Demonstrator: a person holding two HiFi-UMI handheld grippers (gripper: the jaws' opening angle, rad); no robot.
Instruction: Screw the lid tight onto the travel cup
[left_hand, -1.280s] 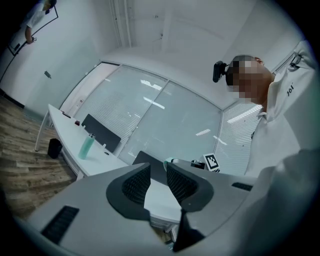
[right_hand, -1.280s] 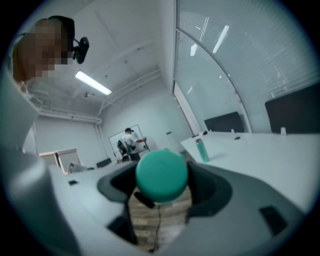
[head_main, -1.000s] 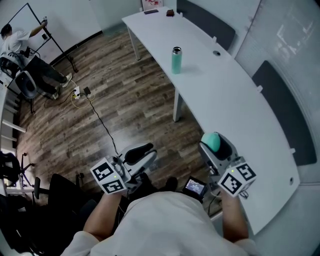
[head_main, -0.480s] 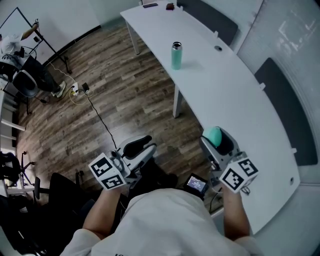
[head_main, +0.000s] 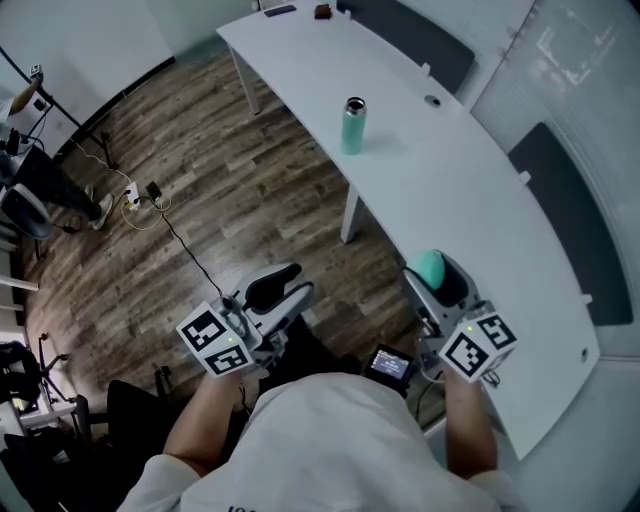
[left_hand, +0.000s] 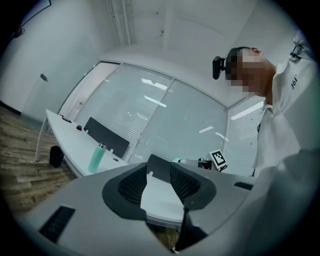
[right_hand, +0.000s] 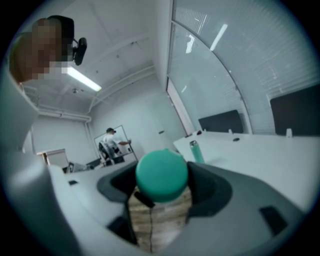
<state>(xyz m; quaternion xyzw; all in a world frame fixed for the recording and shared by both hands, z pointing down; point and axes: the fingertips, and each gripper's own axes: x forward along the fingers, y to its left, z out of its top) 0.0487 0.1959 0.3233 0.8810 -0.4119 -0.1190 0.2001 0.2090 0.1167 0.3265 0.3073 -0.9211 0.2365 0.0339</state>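
Approach step. My right gripper (head_main: 437, 284) pinches lid (head_main: 428, 266); left gripper (head_main: 278, 291) empty, jaws opening. Next, likely: reach travel cup (head_main: 353, 125), well apart on bench (head_main: 480, 200).

No lettering or numbers can be read anywhere.

One travel cup (head_main: 352, 126), one teal lid (head_main: 430, 268), one white table (head_main: 470, 200).

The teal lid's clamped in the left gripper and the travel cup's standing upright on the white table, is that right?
No, the teal lid is clamped in the right gripper, as the right gripper view shows. The left gripper has nothing between its jaws, which are opening. The travel cup does stand upright on the white table.
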